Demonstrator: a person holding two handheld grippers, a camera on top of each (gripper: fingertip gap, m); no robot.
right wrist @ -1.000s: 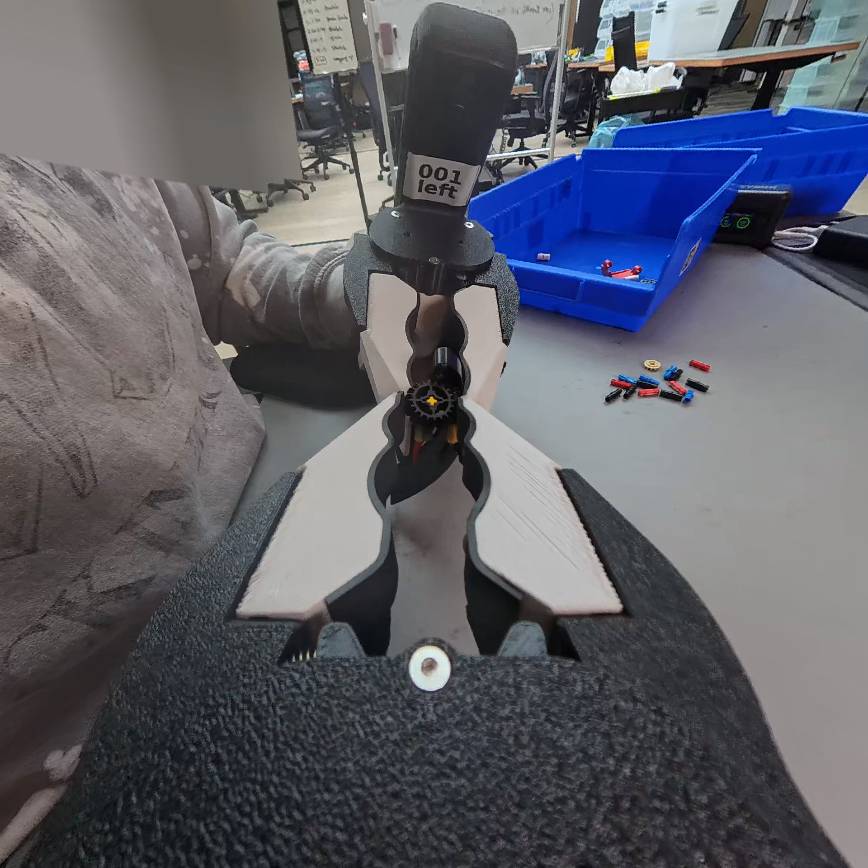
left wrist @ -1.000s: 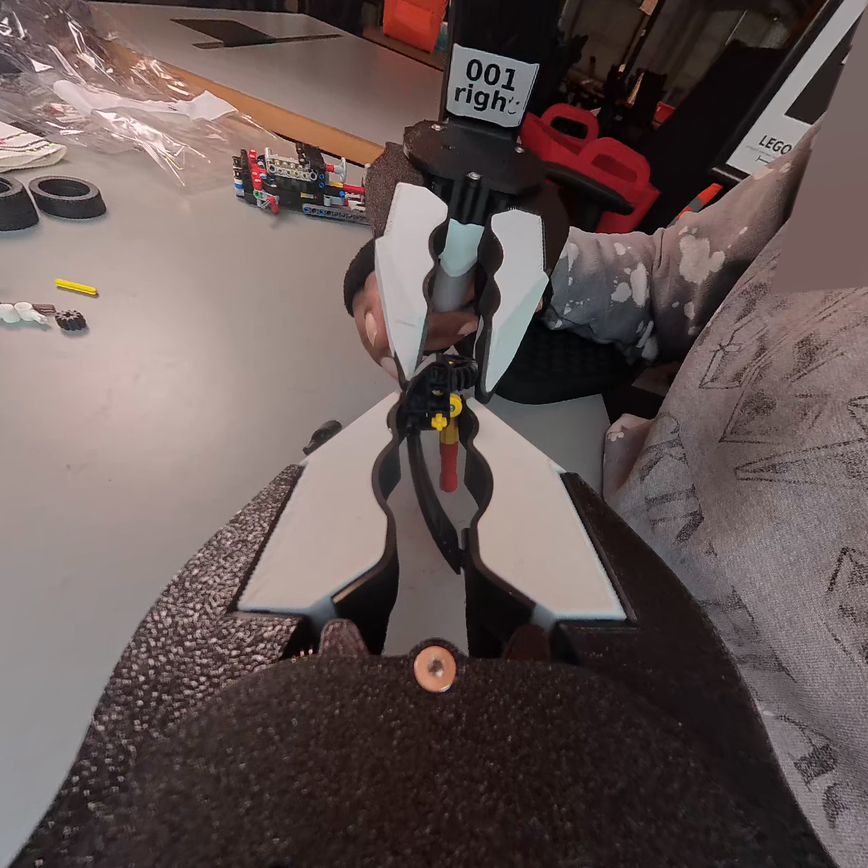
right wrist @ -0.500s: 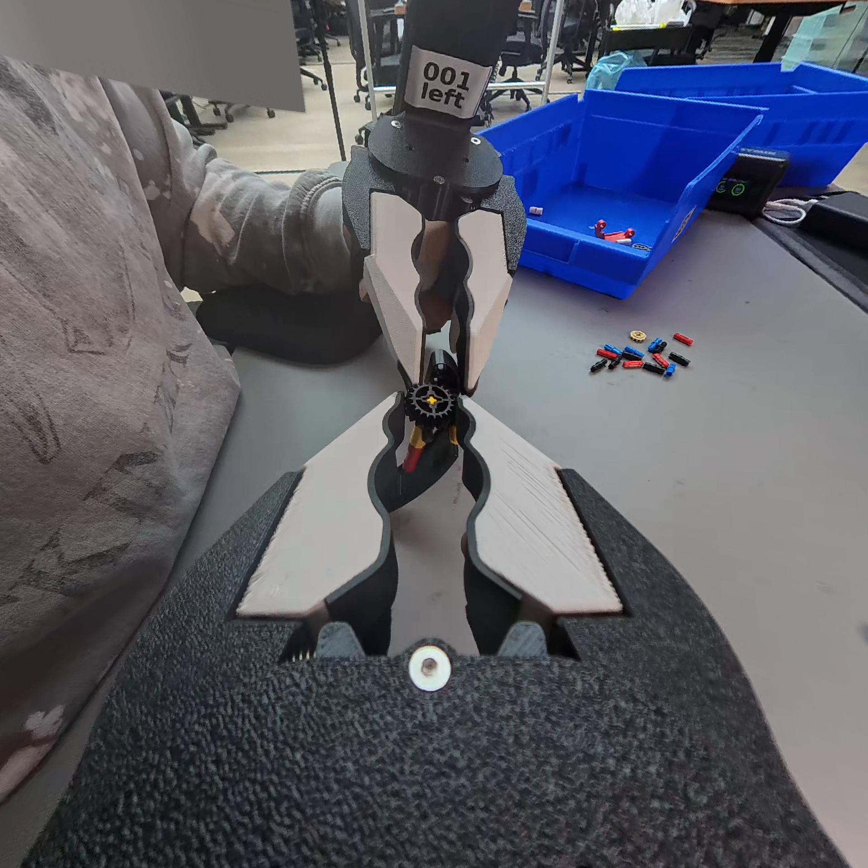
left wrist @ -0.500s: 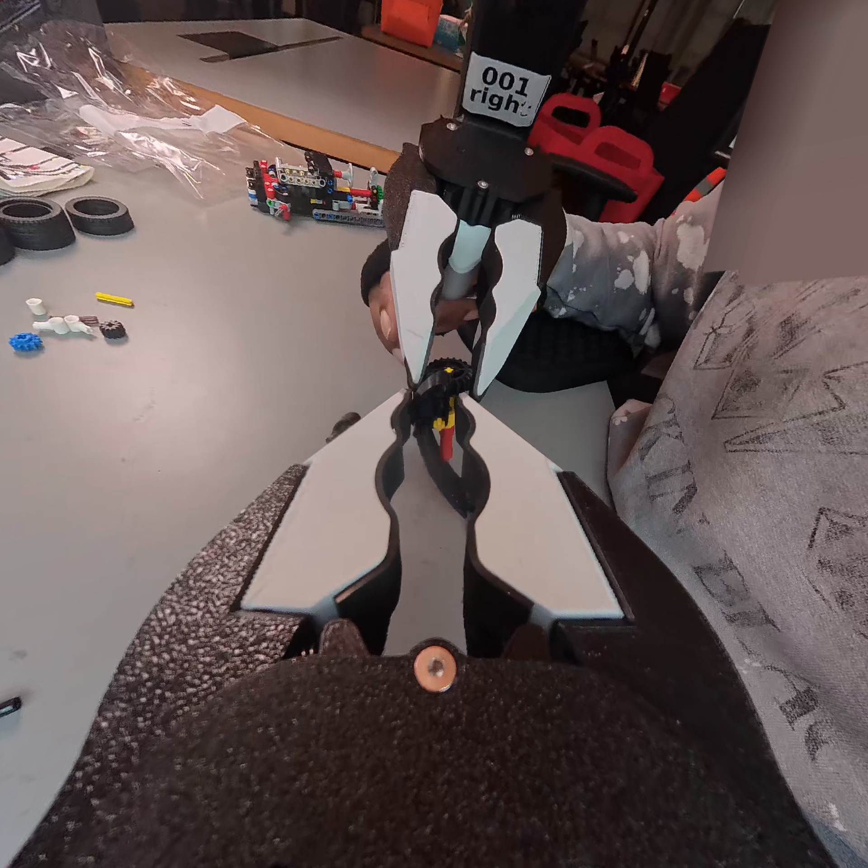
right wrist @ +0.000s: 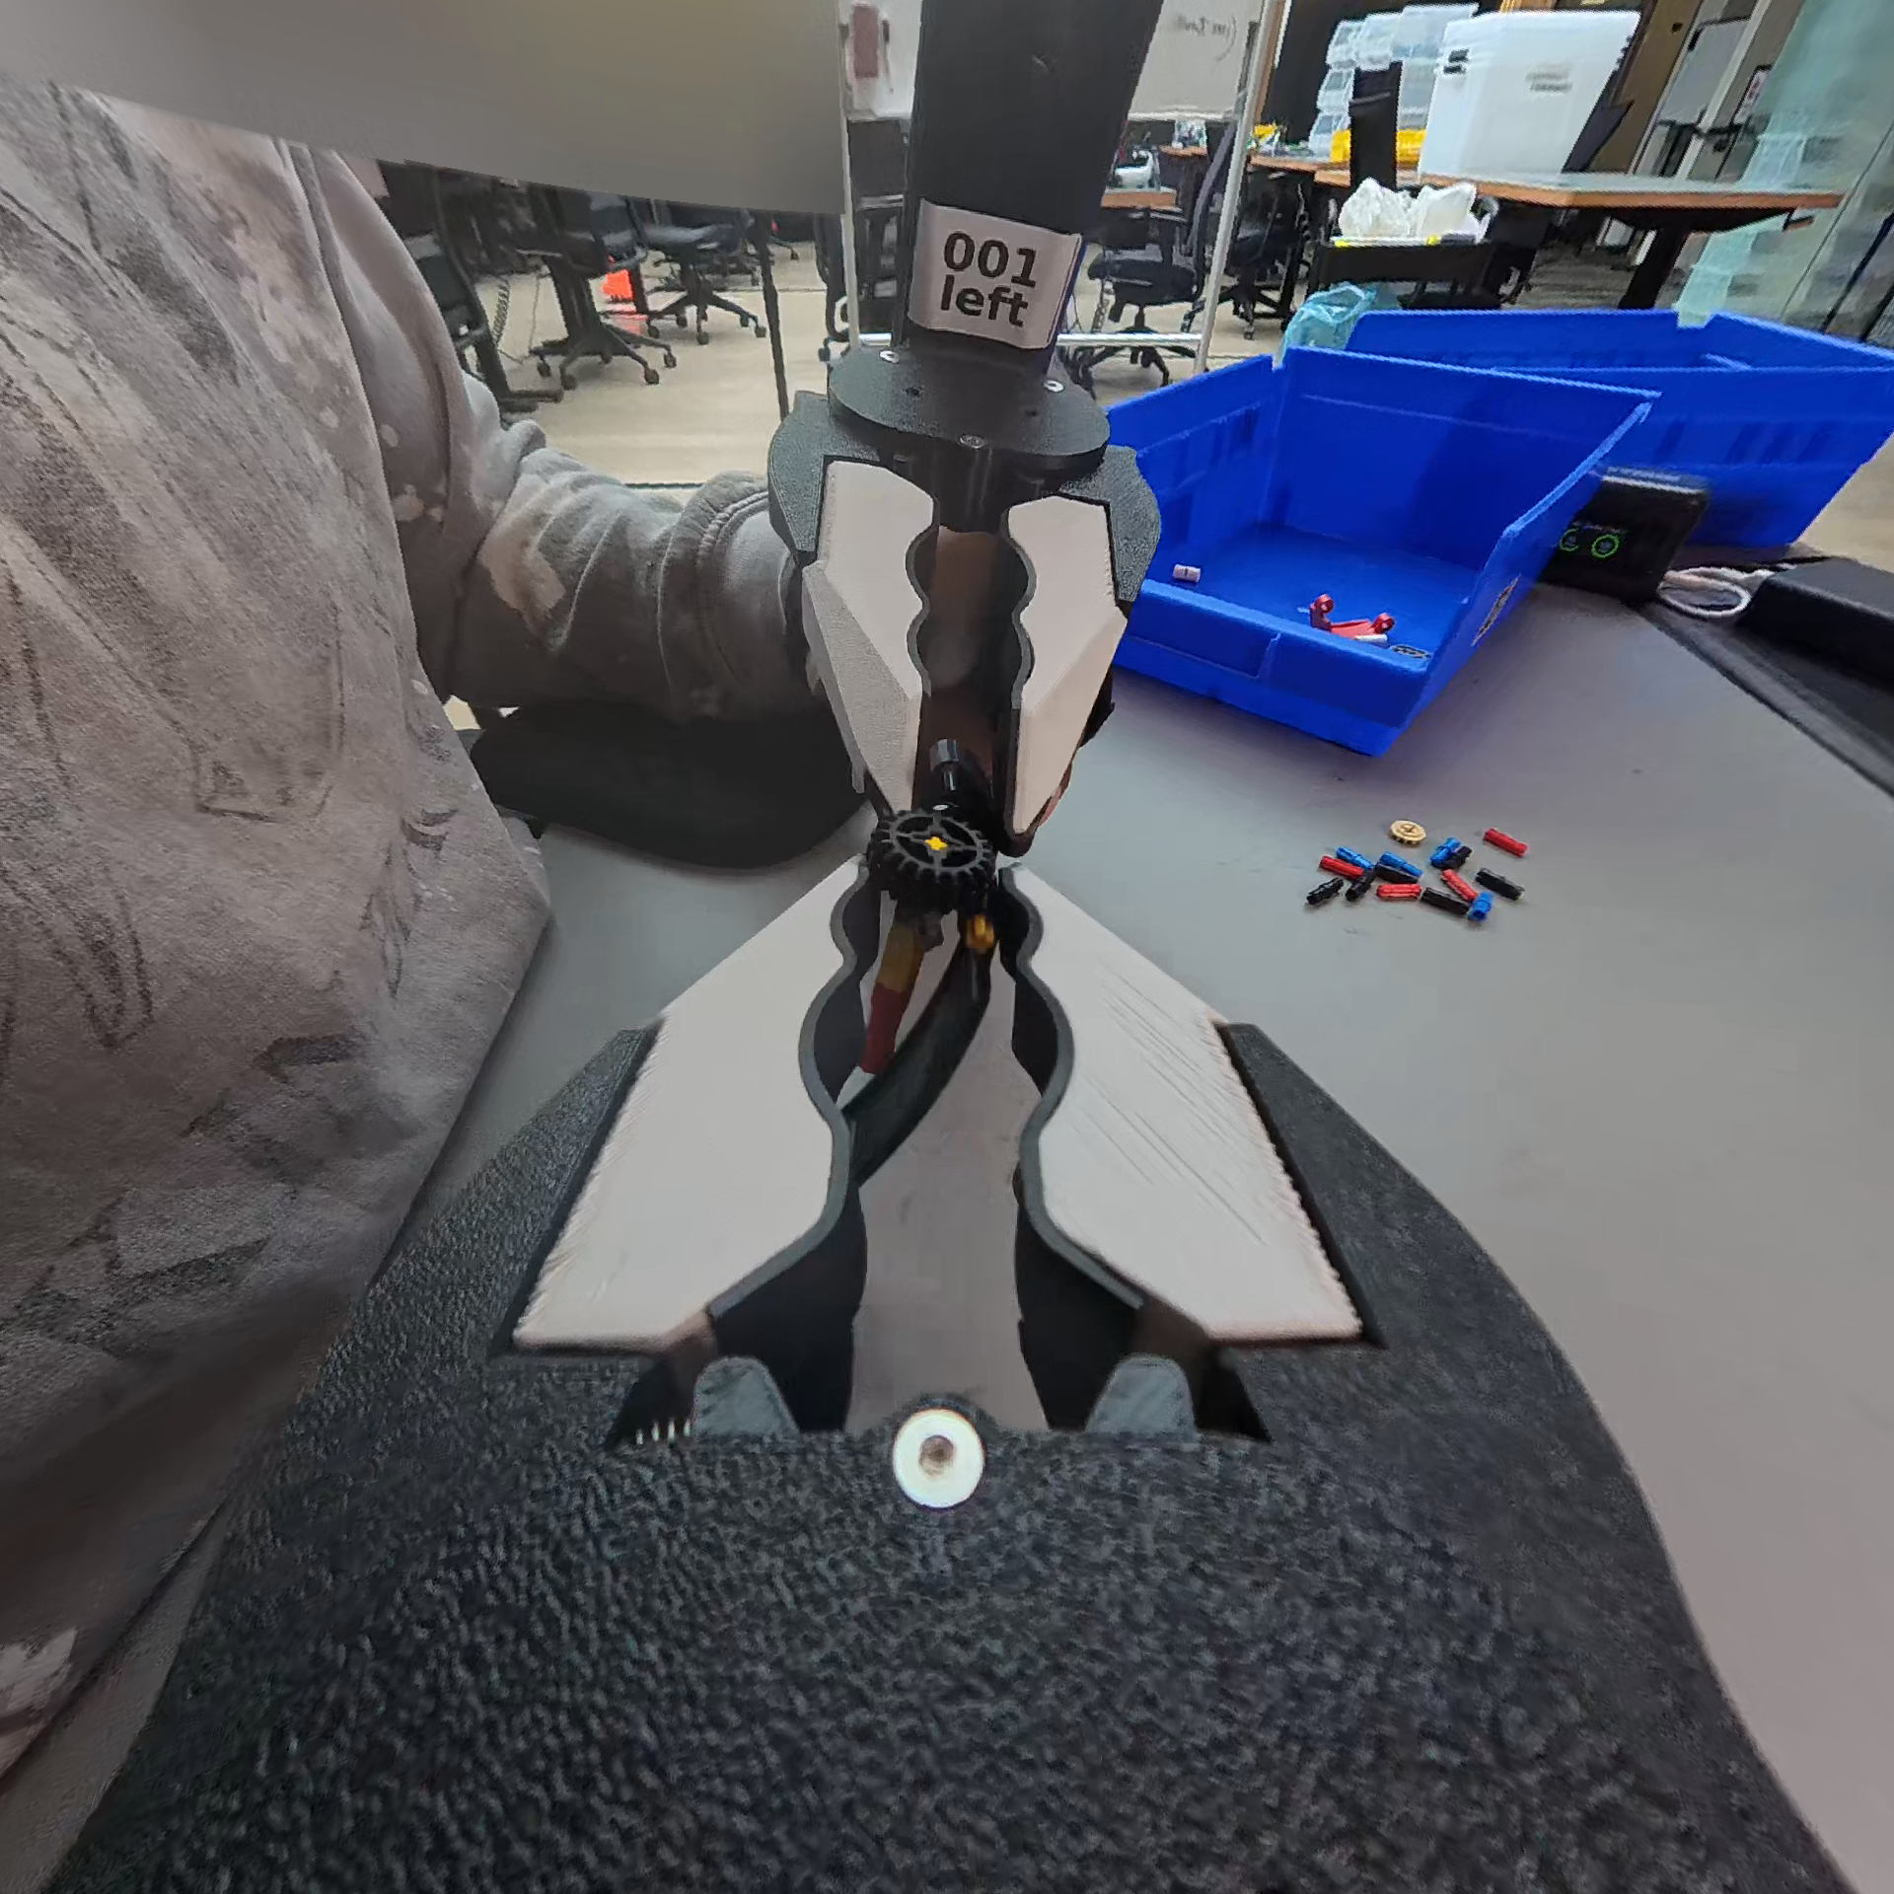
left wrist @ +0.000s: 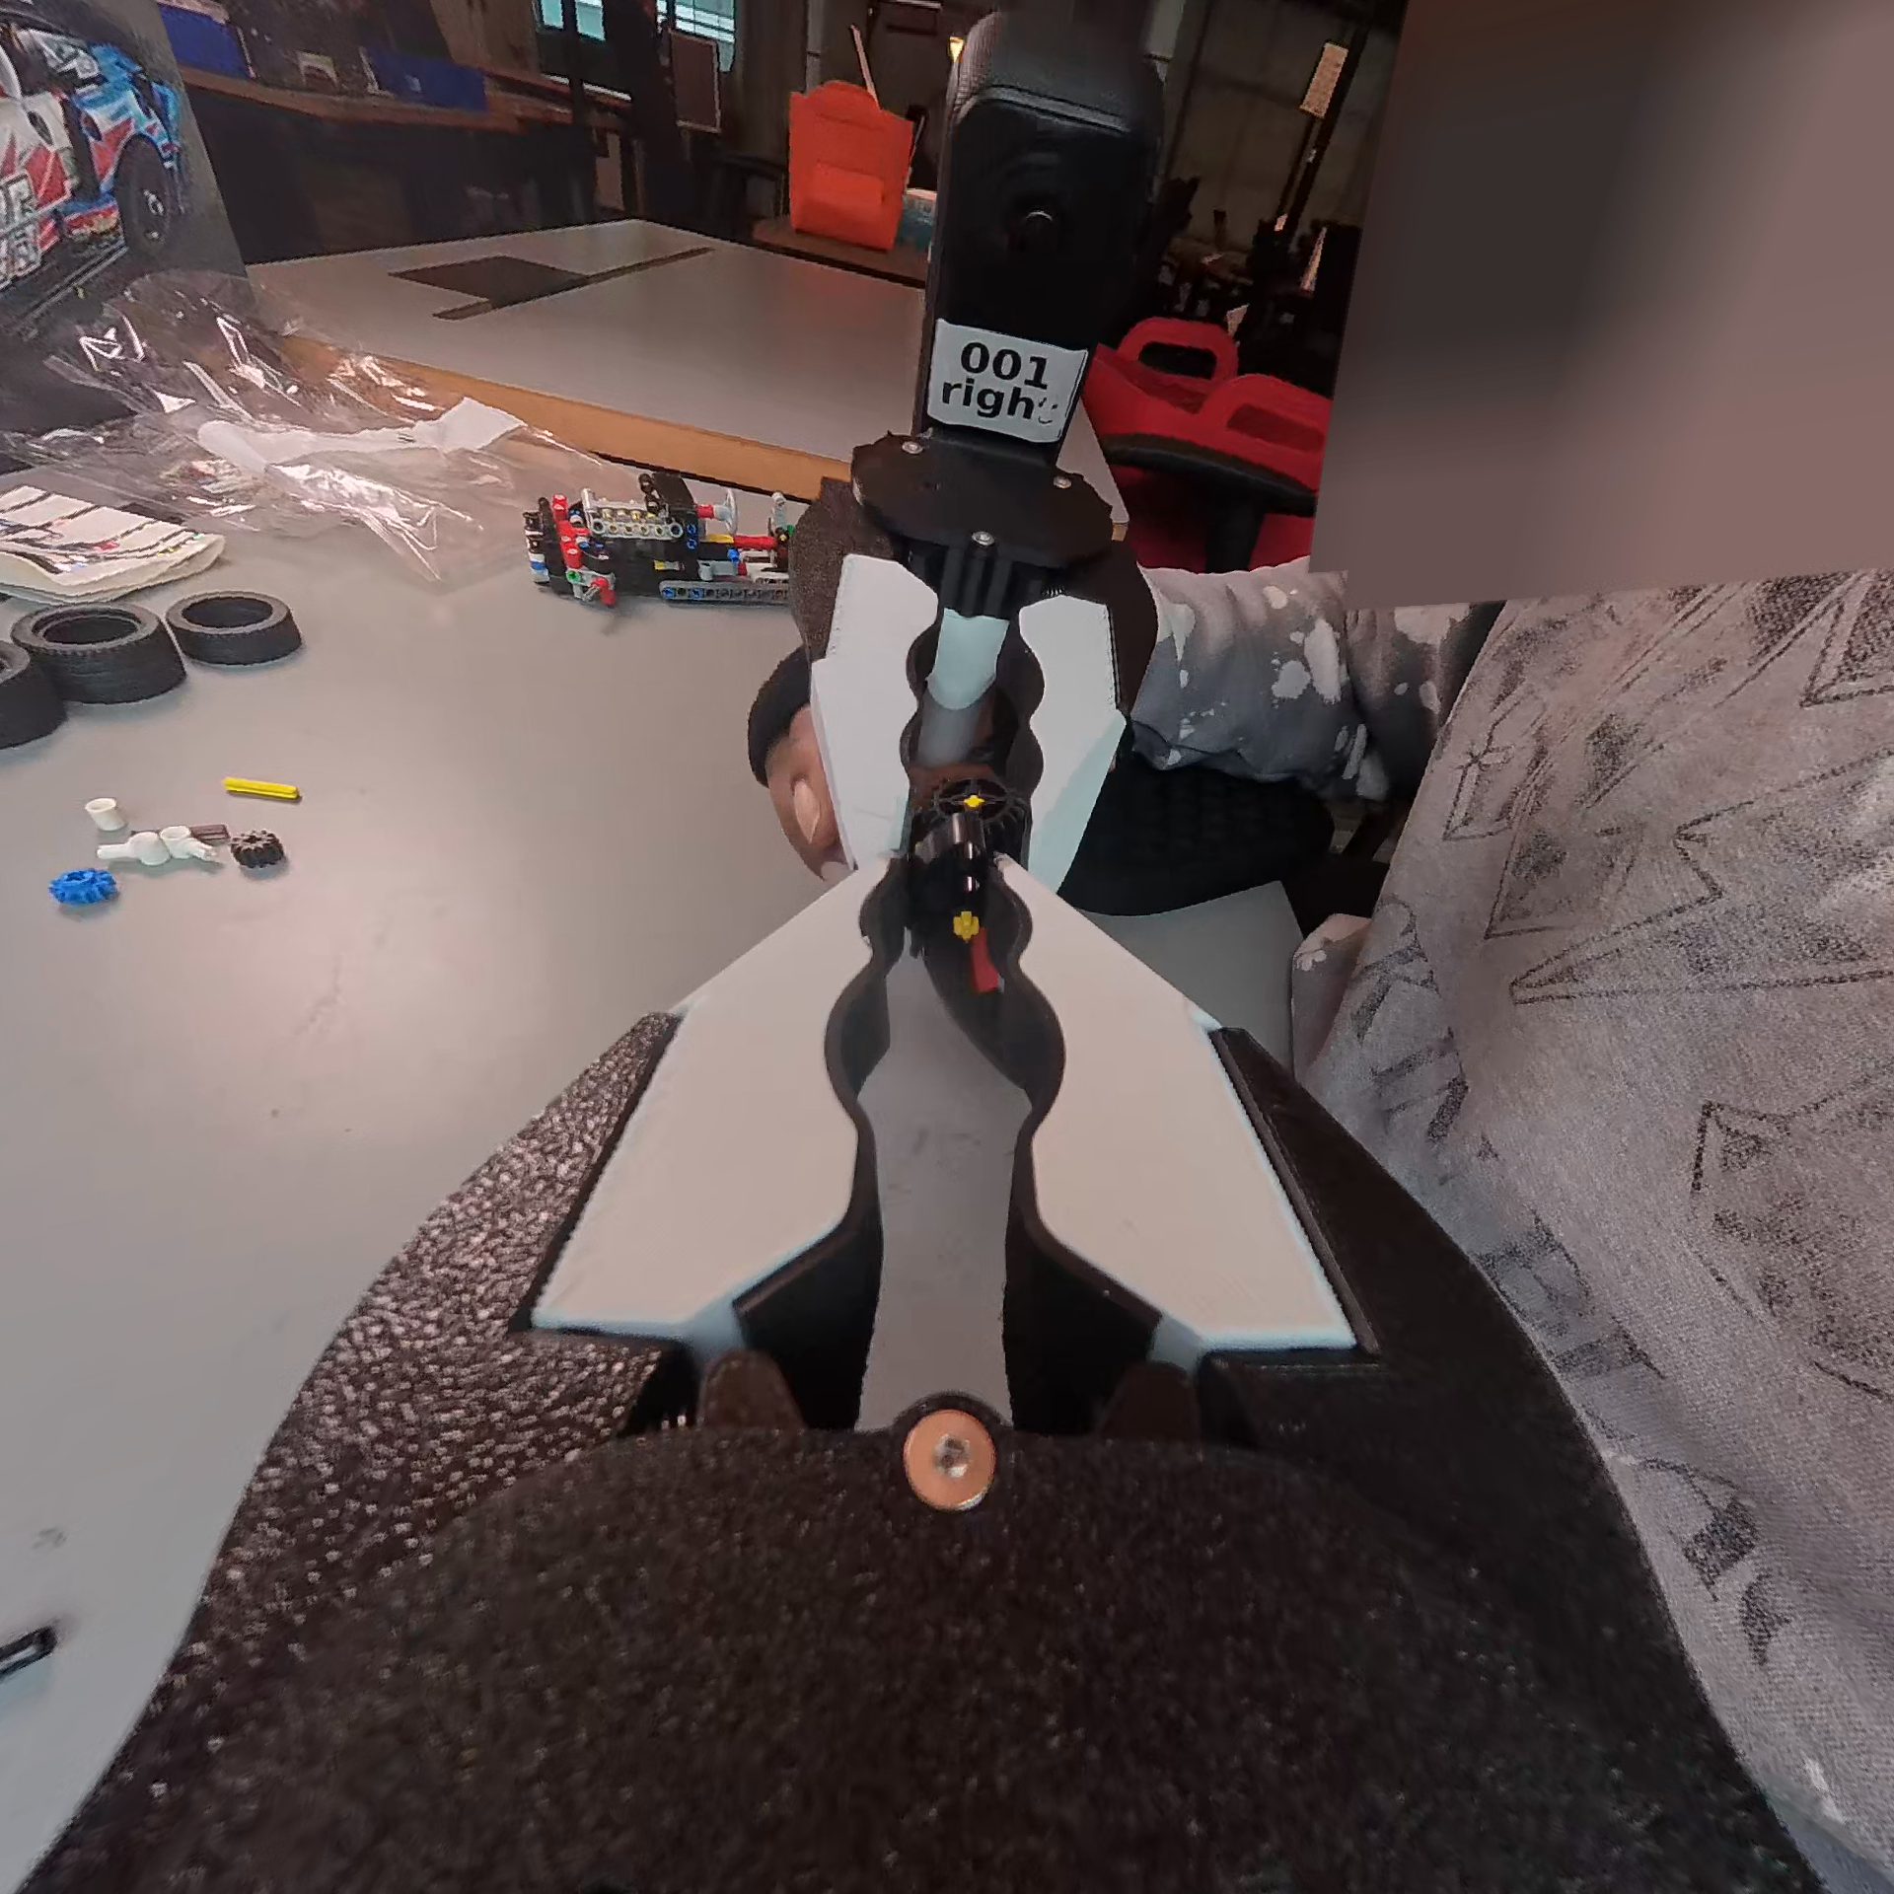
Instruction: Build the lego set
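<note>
**Two grippers meeting tip to tip on one small gear assembly**

My left gripper (left wrist: 943, 881) is clamping its jaws on the small black gear assembly (left wrist: 958, 871), held above the grey table (left wrist: 410, 1025) just in front of my body. My left camera is showing what the other is missing: a partly built chassis (left wrist: 656, 553) farther back, black tyres (left wrist: 103, 646), clear plastic bags (left wrist: 256, 430), and a scatter of small parts (left wrist: 164, 846) with a yellow axle (left wrist: 260, 787). My right camera is instead showing a blue bin (right wrist: 1363, 574) and a cluster of red, blue and black pins (right wrist: 1419, 876) on the table's other side.

My right gripper (right wrist: 938, 881) is closing its jaws around the same assembly from the opposite side, its black gear (right wrist: 931, 853) facing that camera and a red axle (right wrist: 883, 1015) hanging between the fingers. Each gripper is blocking the other's view of the piece. Both are pointing straight at each other, tips nearly touching, with a grey patterned sleeve (right wrist: 574, 584) reaching in behind.
</note>
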